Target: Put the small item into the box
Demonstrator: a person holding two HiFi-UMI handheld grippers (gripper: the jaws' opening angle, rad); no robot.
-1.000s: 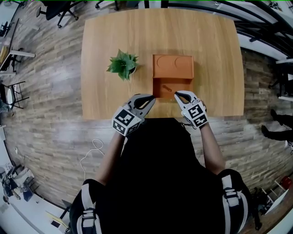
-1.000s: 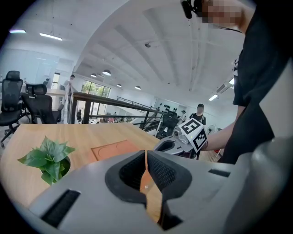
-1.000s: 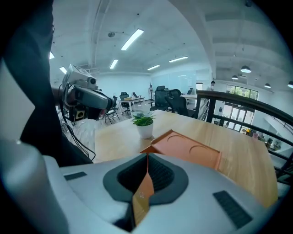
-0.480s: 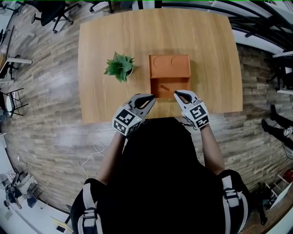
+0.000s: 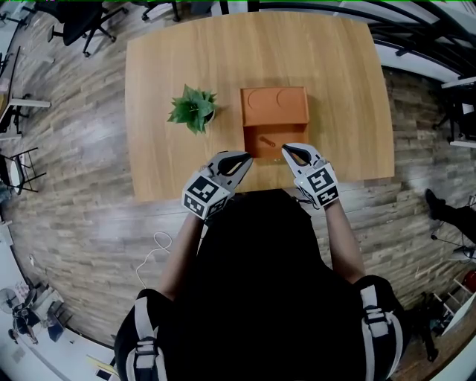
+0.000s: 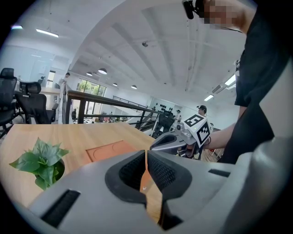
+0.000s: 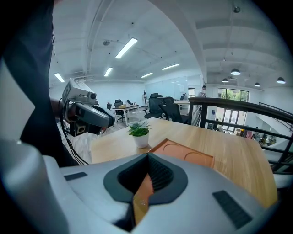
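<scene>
1. Surface (image 5: 171, 167): pale wood top carrying only a plant and a box. Its near edge runs just behind both sets of fingers.
2. Left gripper (image 5: 244, 159): fingers pressed together with nothing between them, tips at the box's near-left corner.
3. Right gripper (image 5: 285, 151): fingers pressed together and empty, tips at the box's near edge.
4. Box (image 5: 296, 136): orange and open, straight ahead of the fingers. Its lid (image 5: 274, 106) lies flat on the far side and has two round recesses.
5. Small item (image 5: 265, 140): inside the box tray, just beyond and between the two sets of fingertips, touching neither.
6. Potted plant (image 5: 195, 108): ahead and left of the left fingers, apart from the box.
7. Room: grey plank floor (image 5: 74, 149) around the surface. Office chairs (image 5: 82, 18) stand far ahead on the left and a dark railing (image 5: 416, 30) far ahead on the right. A white cable (image 5: 149, 253) lies on the floor behind the left fingers. Strip lights (image 7: 126, 48) hang on a white ceiling.
</scene>
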